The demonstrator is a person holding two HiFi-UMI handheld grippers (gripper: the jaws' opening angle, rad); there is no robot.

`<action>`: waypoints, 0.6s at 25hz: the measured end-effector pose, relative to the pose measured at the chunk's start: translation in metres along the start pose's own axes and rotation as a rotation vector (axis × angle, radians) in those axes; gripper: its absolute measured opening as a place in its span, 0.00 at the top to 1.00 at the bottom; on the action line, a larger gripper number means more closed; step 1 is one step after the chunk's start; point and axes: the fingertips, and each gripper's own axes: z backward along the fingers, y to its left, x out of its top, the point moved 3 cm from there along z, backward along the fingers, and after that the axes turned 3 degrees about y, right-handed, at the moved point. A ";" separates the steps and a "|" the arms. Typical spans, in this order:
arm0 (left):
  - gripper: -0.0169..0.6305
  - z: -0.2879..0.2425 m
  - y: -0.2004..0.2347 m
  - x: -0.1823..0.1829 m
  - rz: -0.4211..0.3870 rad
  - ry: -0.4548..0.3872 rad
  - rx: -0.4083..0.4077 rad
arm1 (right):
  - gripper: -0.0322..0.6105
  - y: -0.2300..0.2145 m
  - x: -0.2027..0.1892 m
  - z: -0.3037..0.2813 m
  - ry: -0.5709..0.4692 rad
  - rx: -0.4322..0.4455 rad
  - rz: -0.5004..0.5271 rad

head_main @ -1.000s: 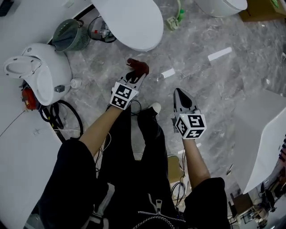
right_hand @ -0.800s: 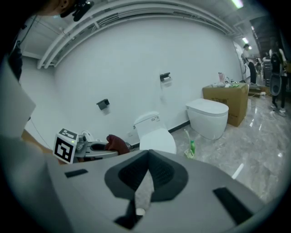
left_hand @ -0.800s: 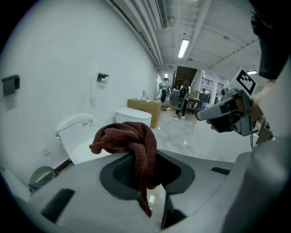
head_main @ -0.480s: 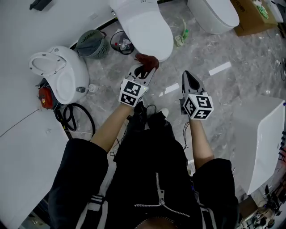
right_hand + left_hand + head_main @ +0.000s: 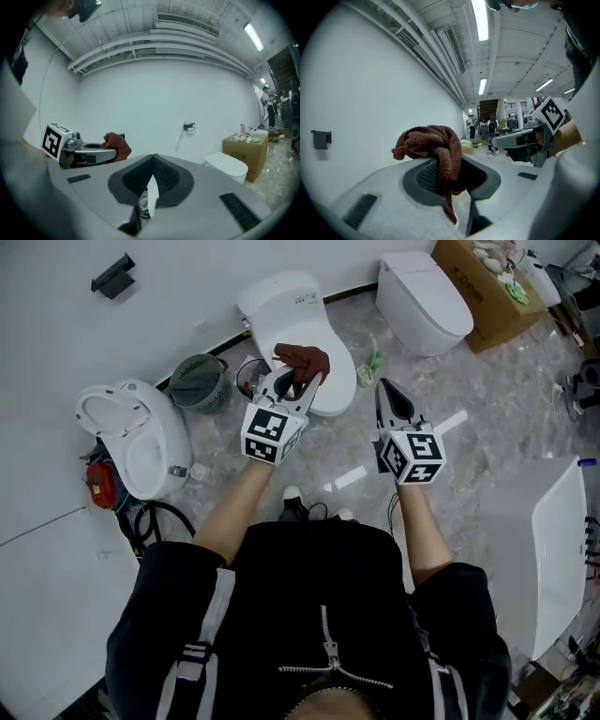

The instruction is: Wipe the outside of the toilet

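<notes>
A white toilet (image 5: 298,307) with its lid down stands against the wall, straight ahead of me. My left gripper (image 5: 292,377) is shut on a bunched brown cloth (image 5: 304,360), held in the air over the front of the bowl. In the left gripper view the cloth (image 5: 433,147) hangs over the closed jaws. To the right, my right gripper (image 5: 383,390) is shut and holds nothing. In its own view the right gripper (image 5: 152,174) points at the wall, with the cloth (image 5: 117,144) at its left.
A second closed toilet (image 5: 424,292) and a cardboard box (image 5: 487,285) stand at the back right. An open toilet (image 5: 131,435) sits at the left beside a green basket (image 5: 196,382), a red tool (image 5: 100,486) and black cables. A white panel (image 5: 562,549) lies at the right.
Both grippers have risen from low over the floor to the height of the toilet's front. The view has tilted up, bringing the wall, the whole toilet and the box into sight.
</notes>
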 end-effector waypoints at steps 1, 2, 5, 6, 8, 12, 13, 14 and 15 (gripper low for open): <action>0.83 0.002 0.003 0.007 -0.002 -0.011 0.001 | 0.95 0.004 0.007 -0.001 -0.014 0.002 0.007; 0.83 0.004 0.006 0.013 -0.003 -0.020 0.000 | 0.95 0.007 0.014 -0.003 -0.025 0.003 0.014; 0.83 0.008 0.014 0.023 -0.012 -0.040 -0.008 | 0.95 0.014 0.025 -0.007 -0.042 -0.005 0.030; 0.83 0.009 0.017 0.024 -0.015 -0.041 -0.012 | 0.95 0.016 0.027 -0.008 -0.043 -0.010 0.032; 0.83 0.013 0.022 0.022 -0.016 -0.040 -0.016 | 0.95 0.019 0.026 -0.011 -0.041 -0.017 0.033; 0.83 0.020 0.034 0.014 -0.001 -0.032 -0.018 | 0.95 0.027 0.022 -0.015 -0.039 -0.028 0.022; 0.83 0.022 0.035 0.011 0.001 -0.028 -0.022 | 0.95 0.028 0.020 -0.015 -0.038 -0.030 0.018; 0.83 0.024 0.037 0.009 0.001 -0.024 -0.026 | 0.95 0.030 0.018 -0.016 -0.037 -0.033 0.014; 0.83 0.025 0.039 0.006 -0.001 -0.019 -0.030 | 0.95 0.031 0.016 -0.016 -0.036 -0.037 0.011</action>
